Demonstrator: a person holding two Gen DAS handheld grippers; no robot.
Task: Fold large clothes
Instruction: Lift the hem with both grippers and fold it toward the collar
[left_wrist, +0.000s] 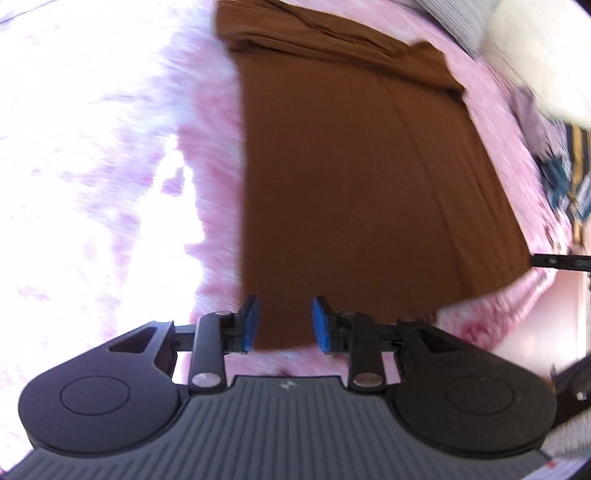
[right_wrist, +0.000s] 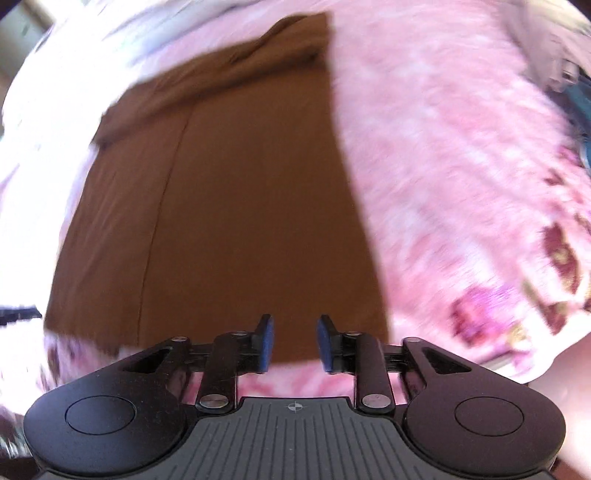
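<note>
My left hand-held gripper (left_wrist: 283, 322) hangs over the near hem of the brown garment (left_wrist: 354, 177), its blue pads (left_wrist: 320, 325) spread apart with nothing between them. The garment lies flat on a pink floral bedspread (left_wrist: 214, 192), folded into a long panel that runs away from me, with a bunched, creased end at the far side. A fold line runs lengthwise down the cloth.

My right hand-held gripper (right_wrist: 295, 341) is likewise parted and empty, poised above the same near hem of the garment (right_wrist: 236, 192). From this side the bedspread (right_wrist: 443, 177) stretches off to the right, showing darker red flower patches near its edge. The garment's right edge is straight; its far end is rumpled into soft ridges.

In the left wrist view, the left part of the bedspread is washed out by strong light. Both views are blurred, so I cannot tell whether either gripper touches the cloth.
</note>
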